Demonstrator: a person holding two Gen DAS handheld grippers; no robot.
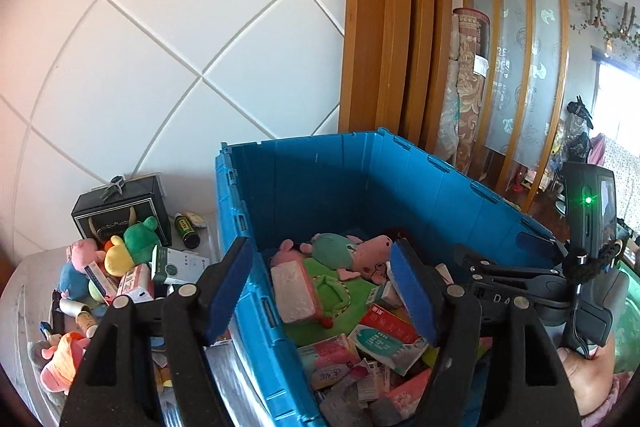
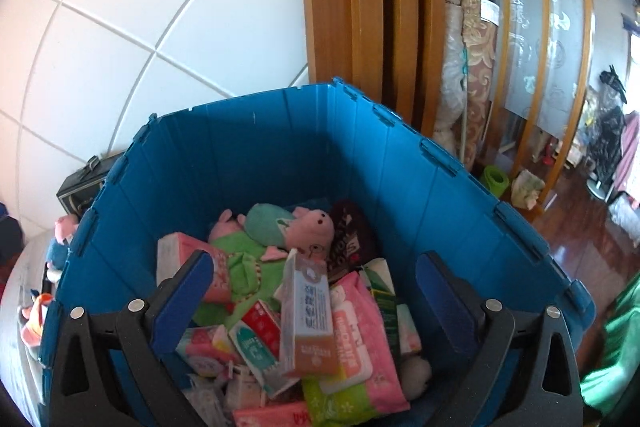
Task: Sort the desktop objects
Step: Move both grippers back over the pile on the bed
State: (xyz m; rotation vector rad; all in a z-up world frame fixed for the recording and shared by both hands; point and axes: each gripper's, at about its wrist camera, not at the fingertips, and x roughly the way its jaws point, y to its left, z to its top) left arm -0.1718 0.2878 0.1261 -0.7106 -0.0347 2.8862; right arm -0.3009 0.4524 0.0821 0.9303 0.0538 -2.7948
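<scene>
The blue crate (image 2: 280,155) stands on the desk (image 1: 28,279), its far side close to the white tiled wall (image 1: 160,27), and it is well filled: plush pigs (image 2: 308,227) and a green soft toy (image 2: 244,259) lie toward the far wall of the crate, with pink tissue packs (image 2: 356,323), small medicine boxes (image 2: 256,343) and a dark brown pouch (image 2: 352,231) heaped nearer. A tall pale carton with an orange band (image 2: 306,319) stands tilted on top of that heap, right between the fingers of the right tongs (image 2: 312,291), which stand wide apart with nothing pressed between the blue pads (image 2: 184,299); the carton touches neither pad. Only the left wrist view shows what lies outside the crate: beside its left wall, on the desk, more plush toys (image 1: 128,247), a white and green box (image 1: 176,263), a small dark bottle (image 1: 187,231) and a black gift box (image 1: 120,211) near the wall. There the left tongs (image 1: 322,287) straddle the crate's left rim, one pad (image 1: 228,287) outside and the other over the contents, apart and empty. That view also catches the other handle with its green light (image 1: 588,201) and a hand (image 1: 592,375) at the right edge. The right wrist view alone shows the wooden floor (image 2: 580,247) and a rolled carpet (image 2: 476,39) beyond the crate.
</scene>
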